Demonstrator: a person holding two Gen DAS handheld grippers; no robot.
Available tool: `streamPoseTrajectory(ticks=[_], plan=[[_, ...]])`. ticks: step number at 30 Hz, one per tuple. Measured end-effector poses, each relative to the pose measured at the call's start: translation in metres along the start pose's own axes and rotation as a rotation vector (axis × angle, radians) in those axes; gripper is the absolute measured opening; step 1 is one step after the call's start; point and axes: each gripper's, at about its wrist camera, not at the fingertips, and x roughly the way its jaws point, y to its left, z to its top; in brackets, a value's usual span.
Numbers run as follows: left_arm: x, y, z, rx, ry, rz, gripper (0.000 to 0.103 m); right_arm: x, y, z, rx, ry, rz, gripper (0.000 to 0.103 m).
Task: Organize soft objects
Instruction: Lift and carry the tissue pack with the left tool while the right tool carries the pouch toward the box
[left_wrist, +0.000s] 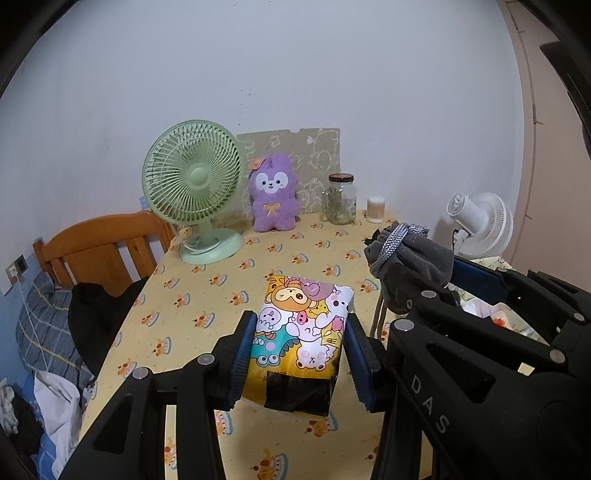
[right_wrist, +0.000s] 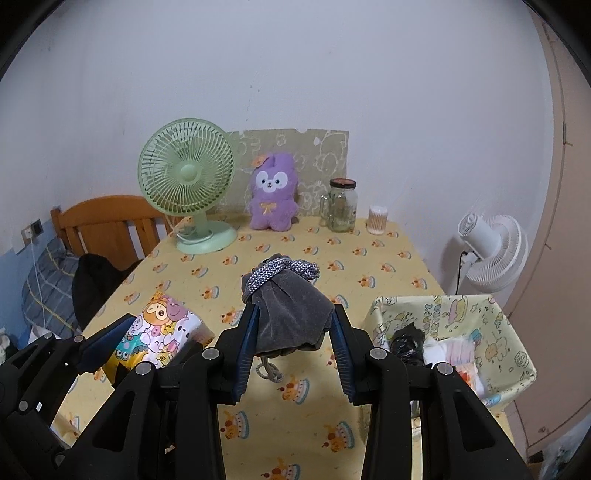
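Back row on the counter (right_wrist: 295, 406), left to right: desk fan (right_wrist: 186, 173), plush toy (right_wrist: 273, 197), jar (right_wrist: 342, 205), small swab tub (right_wrist: 377, 219), all against the wall. Left tool (left_wrist: 301, 330) holds tissue pack (left_wrist: 306, 325) above the counter's middle; right tool (right_wrist: 293, 325) holds drawstring pouch (right_wrist: 291, 310) just right of it. Fabric bin (right_wrist: 491, 325) sits at the counter's right edge, contents unclear. Chair (right_wrist: 107, 221) stands off the left side, floor fan (right_wrist: 491, 251) off the right.
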Motion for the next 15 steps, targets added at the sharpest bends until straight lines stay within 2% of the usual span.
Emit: streamPoseTrajectory(ticks=[15], plan=[[0.003, -0.039, 0.018, 0.029, -0.019, -0.053, 0.048, -0.008, -0.041, 0.008, 0.019, -0.018, -0.053, 0.042]])
